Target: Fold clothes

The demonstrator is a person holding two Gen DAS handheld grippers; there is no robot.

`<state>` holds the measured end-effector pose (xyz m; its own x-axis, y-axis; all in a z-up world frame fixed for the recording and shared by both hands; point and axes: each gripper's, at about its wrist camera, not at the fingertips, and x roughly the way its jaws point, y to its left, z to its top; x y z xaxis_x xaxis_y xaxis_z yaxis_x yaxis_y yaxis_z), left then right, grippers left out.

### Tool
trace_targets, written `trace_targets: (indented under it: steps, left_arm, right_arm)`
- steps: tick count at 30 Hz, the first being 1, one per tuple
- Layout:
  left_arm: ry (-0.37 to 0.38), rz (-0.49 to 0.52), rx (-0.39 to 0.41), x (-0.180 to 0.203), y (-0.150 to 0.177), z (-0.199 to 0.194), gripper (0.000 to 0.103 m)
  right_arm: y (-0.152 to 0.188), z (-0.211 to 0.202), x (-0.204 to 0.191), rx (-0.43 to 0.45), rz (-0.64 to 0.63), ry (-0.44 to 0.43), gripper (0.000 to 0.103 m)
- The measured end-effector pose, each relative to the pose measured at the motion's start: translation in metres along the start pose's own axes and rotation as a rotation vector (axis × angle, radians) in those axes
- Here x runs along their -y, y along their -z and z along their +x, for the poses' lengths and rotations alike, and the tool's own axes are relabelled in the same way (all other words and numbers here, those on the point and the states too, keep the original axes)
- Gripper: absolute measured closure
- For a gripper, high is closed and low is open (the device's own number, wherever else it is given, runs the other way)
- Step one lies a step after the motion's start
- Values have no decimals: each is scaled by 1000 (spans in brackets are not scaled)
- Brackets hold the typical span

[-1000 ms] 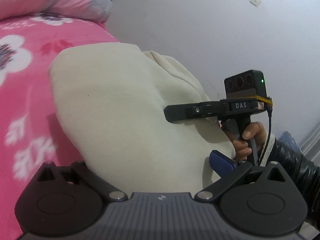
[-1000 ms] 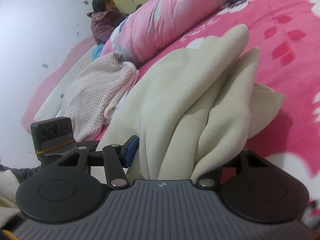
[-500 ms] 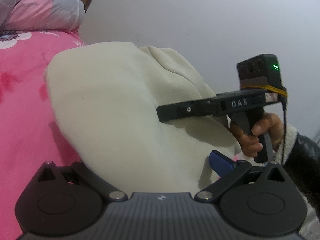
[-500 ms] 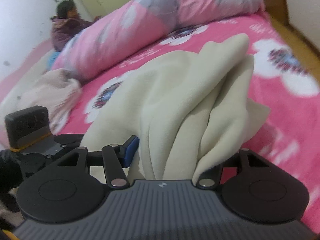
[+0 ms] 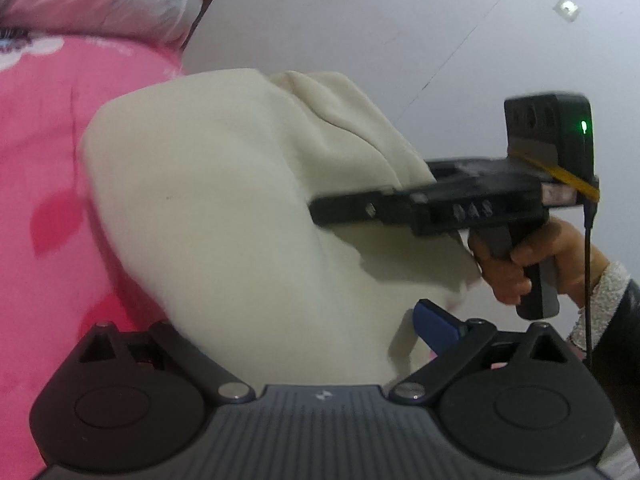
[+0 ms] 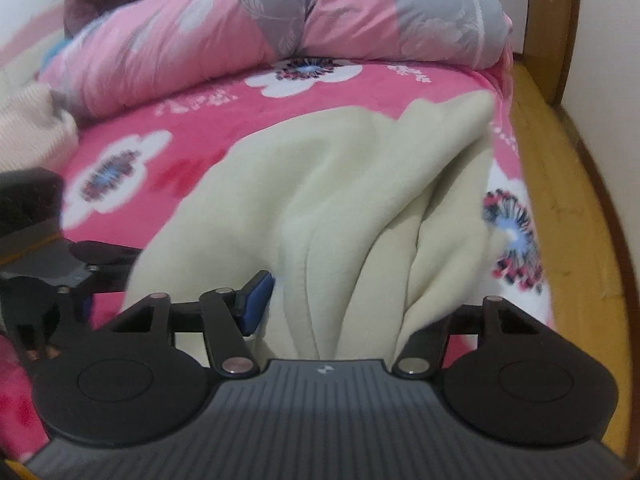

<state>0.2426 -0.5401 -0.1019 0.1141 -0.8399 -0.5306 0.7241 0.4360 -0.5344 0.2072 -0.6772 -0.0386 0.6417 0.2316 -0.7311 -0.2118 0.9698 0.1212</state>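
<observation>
Cream garment (image 5: 224, 216) fills the left wrist view, bunched between the left gripper (image 5: 304, 344) jaws, which pinch it above the pink floral bedspread (image 5: 44, 184)

Right wrist view: right gripper (image 6: 340, 308), jaws just opening wider, with gathered folds still between them

The left gripper (image 5: 304, 344) is pinching cloth (image 5: 224, 216). The right gripper (image 6: 344, 304) is angling downward, its jaws having just been opening, cloth bunched between them; a hand (image 5: 532, 256) is gripping its handle.
</observation>
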Motion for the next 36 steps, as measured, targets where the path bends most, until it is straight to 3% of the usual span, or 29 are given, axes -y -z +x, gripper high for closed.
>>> trace_targets:
  steps: [2,3,4,9,12,14,15,17,18,19,21,25,26,28,31,34,36]
  left_arm:
    - [-15,4,6,-3,6,6,5]
    - [-16,9,16,-4,9,7,5]
    - [-16,14,23,-5,10,8,4]
    - [-17,-5,16,-12,6,1,4]
    - [-13,10,42,-17,9,-21,4]
    - [-50,46,100,-17,15,-46,4]
    - [-68,74,140,-13,19,-58,4]
    - [-122,174,222,1,25,-79,6]
    - [-146,239,248,9,27,-83,7]
    - [-159,301,261,18,28,-84,8]
    - [-157,384,253,32,29,-75,10]
    - [-198,499,195,52,39,-36,25]
    - [-224,524,176,51,43,-22,25]
    - [-286,614,165,56,55,-5,22]
    - [-360,747,172,68,72,6,17]
    - [-294,685,178,62,68,-13,17]
    - [-260,606,185,52,67,-32,17]
  right_arm:
    - [9,17,12,13,26,47,28]
    - [16,25,18,28,56,80,10]
    - [22,27,24,70,88,112,3]
    - [42,-4,38,308,255,253,1]
    - [52,-36,36,425,313,380,1]
    - [63,-63,37,504,398,465,2]
    - [71,-74,35,527,428,473,5]
    - [87,-95,29,566,468,464,20]
    - [95,-102,25,579,477,445,36]
    - [103,-107,20,590,479,419,45]
    - [114,-107,6,594,431,347,60]
    - [122,-83,-23,524,225,252,86]
    - [123,-71,-24,490,186,253,86]
    - [126,-37,-18,381,156,335,91]
    - [128,-27,-3,386,225,341,91]
    - [114,-35,-13,342,171,401,90]
    - [109,-48,-28,383,141,407,90]
